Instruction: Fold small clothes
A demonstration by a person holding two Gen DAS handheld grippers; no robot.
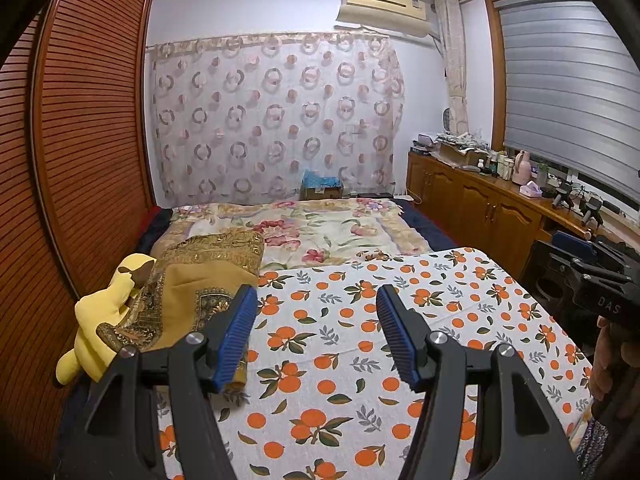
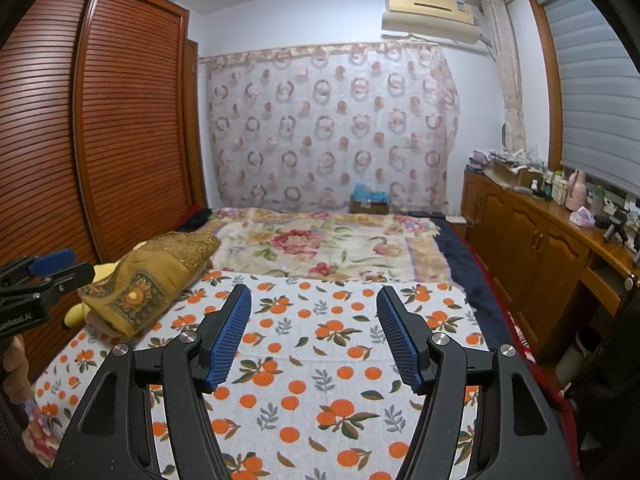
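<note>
Orange-print sheet bare near, both grippers hovering with jaws apart and empty, folding not begun, mustard cloth far left.

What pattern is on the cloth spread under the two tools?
Oranges with green leaves on white cloth; clearest in the right wrist view.

Left gripper: jaws apart, nothing betw. blue ribbed pads, angled slightly down, hovering, not touching anything. Right gripper: same pose, jaws wide, nothing betw. pads, tilted slightly down. Both side by side, pointing same way. In left wrist view, right gripper at far right edge w/ hand wrapped on its handle. In right wrist view, left gripper at far left edge, fingers on its grip.
</note>
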